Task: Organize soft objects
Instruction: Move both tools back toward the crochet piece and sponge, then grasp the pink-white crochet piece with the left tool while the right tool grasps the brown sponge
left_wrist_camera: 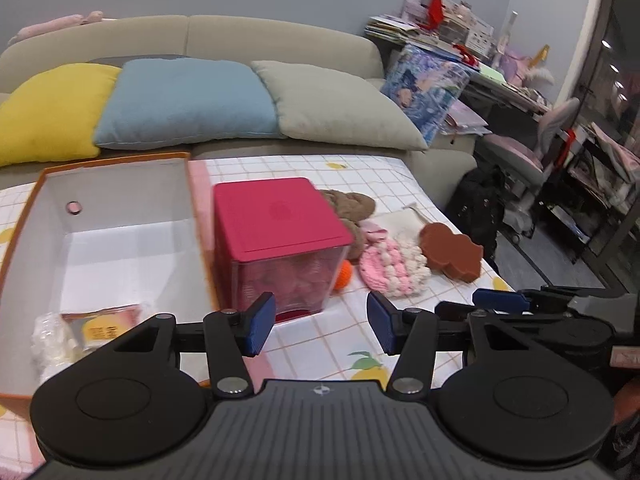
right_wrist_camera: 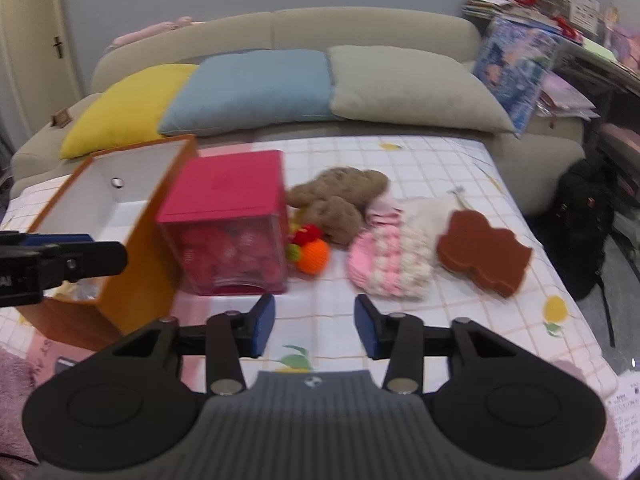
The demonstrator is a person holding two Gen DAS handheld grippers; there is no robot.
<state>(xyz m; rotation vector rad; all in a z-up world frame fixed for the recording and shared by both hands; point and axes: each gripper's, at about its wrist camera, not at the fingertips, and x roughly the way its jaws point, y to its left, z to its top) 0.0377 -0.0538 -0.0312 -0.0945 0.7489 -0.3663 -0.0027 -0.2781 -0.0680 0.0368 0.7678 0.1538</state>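
On the checked cloth lies a heap of soft things: a brown plush (right_wrist_camera: 340,196) (left_wrist_camera: 352,204), a pink and white crochet piece (right_wrist_camera: 384,264) (left_wrist_camera: 384,268), an orange crochet ball (right_wrist_camera: 314,256) (left_wrist_camera: 344,274), a cream pouch (right_wrist_camera: 420,208) and a flat rust-brown foam shape (right_wrist_camera: 484,260) (left_wrist_camera: 452,256). Left of the heap stands a clear box with a red lid (left_wrist_camera: 280,220) (right_wrist_camera: 228,188), and beside that an open orange box (left_wrist_camera: 120,196) (right_wrist_camera: 148,248). My left gripper (left_wrist_camera: 322,322) hangs open and empty in front of the red-lidded box. My right gripper (right_wrist_camera: 315,326) is open and empty, short of the heap.
Plastic packets (left_wrist_camera: 80,328) lie in the orange box's near corner. Behind the table a beige sofa (right_wrist_camera: 360,24) carries yellow, blue and grey cushions. A black backpack (right_wrist_camera: 584,200) sits on the floor to the right, beyond the table edge, near a cluttered desk (left_wrist_camera: 460,40).
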